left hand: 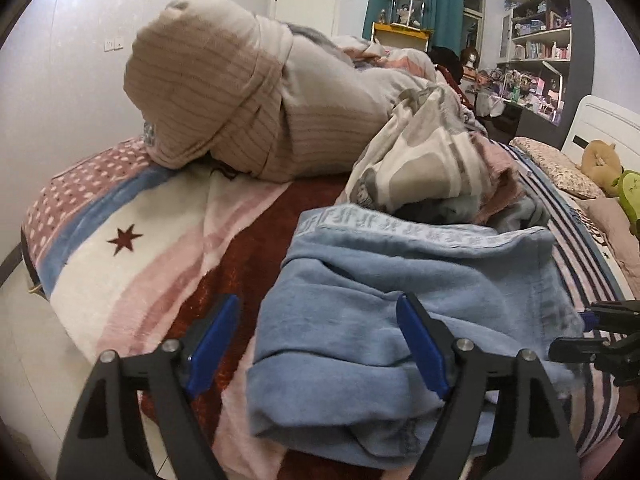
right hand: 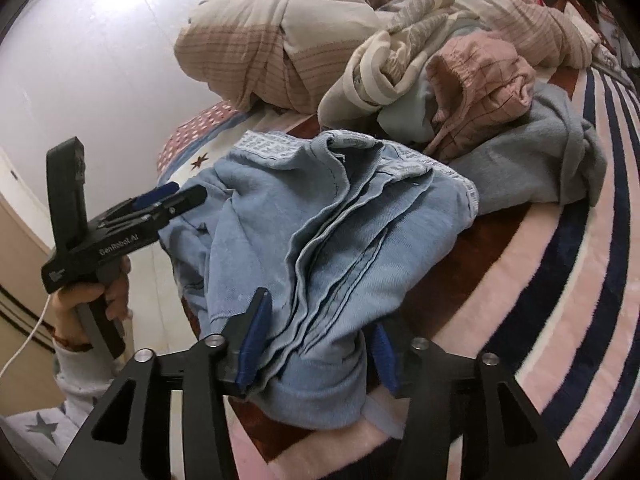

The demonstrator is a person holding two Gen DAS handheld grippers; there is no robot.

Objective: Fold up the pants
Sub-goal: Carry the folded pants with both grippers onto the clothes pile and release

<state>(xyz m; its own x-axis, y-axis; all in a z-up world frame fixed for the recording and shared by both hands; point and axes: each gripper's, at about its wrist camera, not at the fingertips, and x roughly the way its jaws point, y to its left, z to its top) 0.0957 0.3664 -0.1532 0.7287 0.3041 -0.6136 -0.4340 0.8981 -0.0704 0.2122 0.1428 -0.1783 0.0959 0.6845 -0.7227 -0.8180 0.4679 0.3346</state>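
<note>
The light blue pants [left hand: 400, 272] lie folded into a thick stack on the bed, waistband toward the far side. My left gripper [left hand: 320, 346] is open, its jaws wide. One blue pad [left hand: 216, 344] hangs over the blanket and the other rests above the pants' near left part. In the right wrist view the pants [right hand: 280, 220] show several stacked layers. My right gripper [right hand: 320, 348] is open around their near edge, the cloth lying loose between its pads. The left gripper [right hand: 176, 200] shows at the pants' left side, held by a hand [right hand: 92, 300].
The bed carries a striped star blanket [left hand: 140, 240]. Behind the pants lie a big rolled beige quilt [left hand: 208, 100] and a heap of clothes [left hand: 432, 160], with a pink garment [right hand: 480, 80] and a grey one [right hand: 540, 160]. The bed's edge and floor [left hand: 24, 340] are at the left.
</note>
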